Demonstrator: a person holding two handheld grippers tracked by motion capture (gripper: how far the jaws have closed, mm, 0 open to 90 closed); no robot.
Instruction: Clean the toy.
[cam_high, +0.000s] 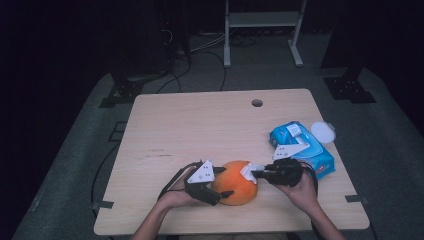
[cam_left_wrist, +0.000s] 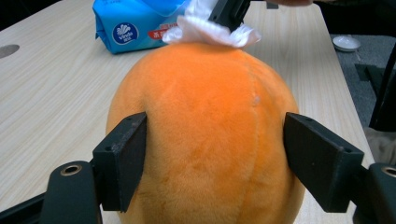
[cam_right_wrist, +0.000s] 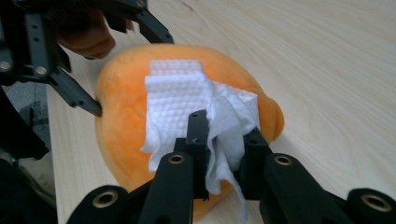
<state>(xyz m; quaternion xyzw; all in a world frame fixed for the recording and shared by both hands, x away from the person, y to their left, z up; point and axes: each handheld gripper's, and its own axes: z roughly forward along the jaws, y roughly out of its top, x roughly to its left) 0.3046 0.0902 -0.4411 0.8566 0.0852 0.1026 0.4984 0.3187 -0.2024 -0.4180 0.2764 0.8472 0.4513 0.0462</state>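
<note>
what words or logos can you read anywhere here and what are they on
"Vinda": white lettering in a round dark-blue logo on the blue wipes pack.
Red label beside that logo on the pack: light characters, too small to read.
Blue wipes pack in the high view: print too blurred to read.
Orange plush toy, white wipe, table: no text.

1. I see an orange plush ball (cam_high: 236, 183) sitting on the table's near edge, round, fuzzy, with a seam down its side.
2. I see a white, crumpled, dimpled tissue (cam_right_wrist: 187, 105) draped over the ball's top, touching it.
</note>
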